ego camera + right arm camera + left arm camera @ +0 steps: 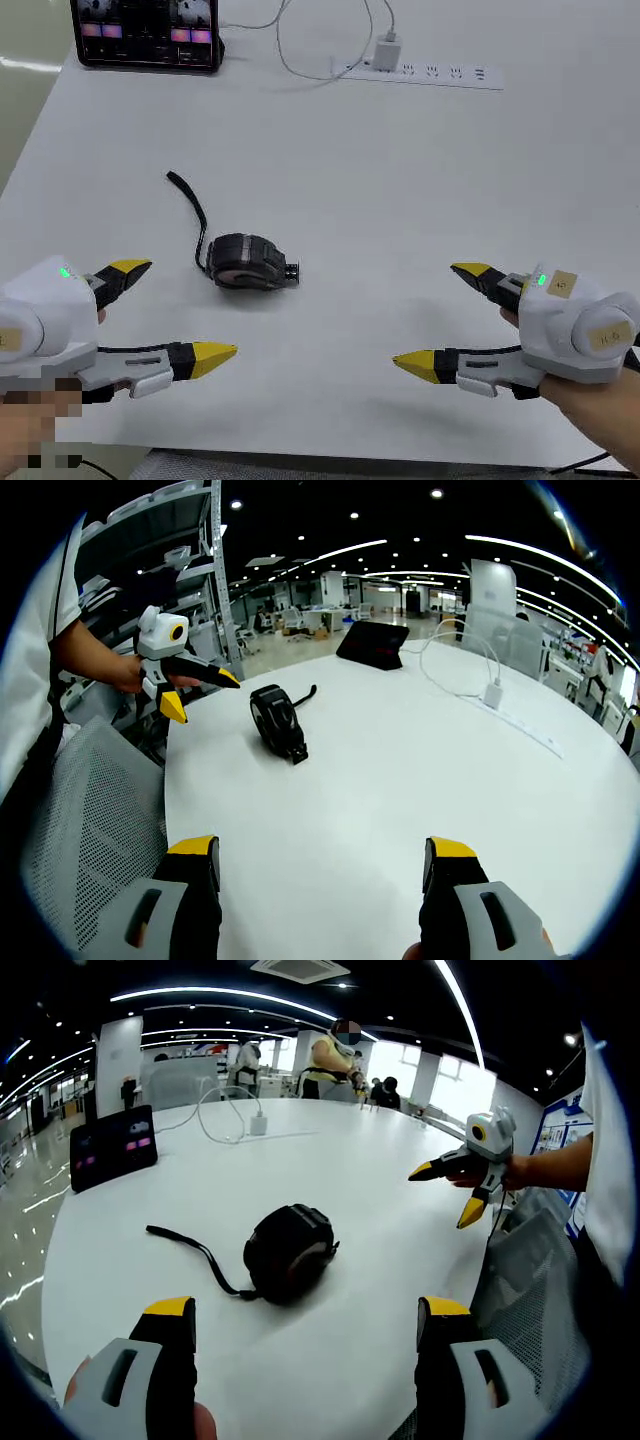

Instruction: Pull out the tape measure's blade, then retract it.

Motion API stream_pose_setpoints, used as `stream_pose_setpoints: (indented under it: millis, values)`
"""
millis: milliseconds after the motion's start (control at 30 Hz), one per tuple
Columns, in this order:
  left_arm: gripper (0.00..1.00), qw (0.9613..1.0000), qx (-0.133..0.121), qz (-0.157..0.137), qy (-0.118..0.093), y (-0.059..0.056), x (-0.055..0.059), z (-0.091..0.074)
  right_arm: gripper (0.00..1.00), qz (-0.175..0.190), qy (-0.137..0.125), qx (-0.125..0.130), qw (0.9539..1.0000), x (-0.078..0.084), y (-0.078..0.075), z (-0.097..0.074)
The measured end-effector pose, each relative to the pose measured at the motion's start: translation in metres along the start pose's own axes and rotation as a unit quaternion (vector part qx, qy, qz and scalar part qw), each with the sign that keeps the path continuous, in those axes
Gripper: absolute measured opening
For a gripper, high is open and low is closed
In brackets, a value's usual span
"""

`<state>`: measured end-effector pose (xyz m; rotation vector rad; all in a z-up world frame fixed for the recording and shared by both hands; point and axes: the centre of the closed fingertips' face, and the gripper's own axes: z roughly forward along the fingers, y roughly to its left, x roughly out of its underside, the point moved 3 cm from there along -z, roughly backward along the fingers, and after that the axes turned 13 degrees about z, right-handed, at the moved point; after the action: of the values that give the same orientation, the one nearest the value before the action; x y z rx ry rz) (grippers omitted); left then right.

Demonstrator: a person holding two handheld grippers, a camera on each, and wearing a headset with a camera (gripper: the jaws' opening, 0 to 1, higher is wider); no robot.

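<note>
On the table (400, 180), a tape measure (245, 262) lay untouched. Left gripper (193, 307) and right gripper (422, 313) gaped wide, empty.

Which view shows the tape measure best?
The left gripper view: the tape measure sits largest, centred ahead of the jaws, strap visible. The head view shows it smaller from above; the right gripper view, smaller still.

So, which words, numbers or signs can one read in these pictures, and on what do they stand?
No text can be read.
Tan stickers on the right gripper: marks too small to read.
Tablet screen: too blurred to read.
Tape measure: no text visible.
</note>
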<state>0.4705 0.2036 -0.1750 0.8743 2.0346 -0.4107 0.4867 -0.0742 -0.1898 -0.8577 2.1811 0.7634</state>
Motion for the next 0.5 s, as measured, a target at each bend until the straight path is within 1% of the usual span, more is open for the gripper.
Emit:
stream_pose_setpoints:
  millis: [233, 367, 500]
  values:
    - [0.89, 1.0000, 0.000, -0.001, 0.000, -0.002, 0.004, -0.002, 0.84, 0.008, -0.009, 0.015, 0.9998, 0.009, -0.003, -0.012]
    - [0.89, 1.0000, 0.002, 0.003, -0.003, -0.004, 0.003, -0.002, 0.85, 0.014, -0.009, 0.023, 0.9996, 0.016, -0.005, -0.019]
    - [0.89, 1.0000, 0.004, 0.001, -0.003, -0.006, 0.005, -0.003, 0.85, 0.016, -0.006, 0.028, 0.9995, 0.021, -0.004, -0.023]
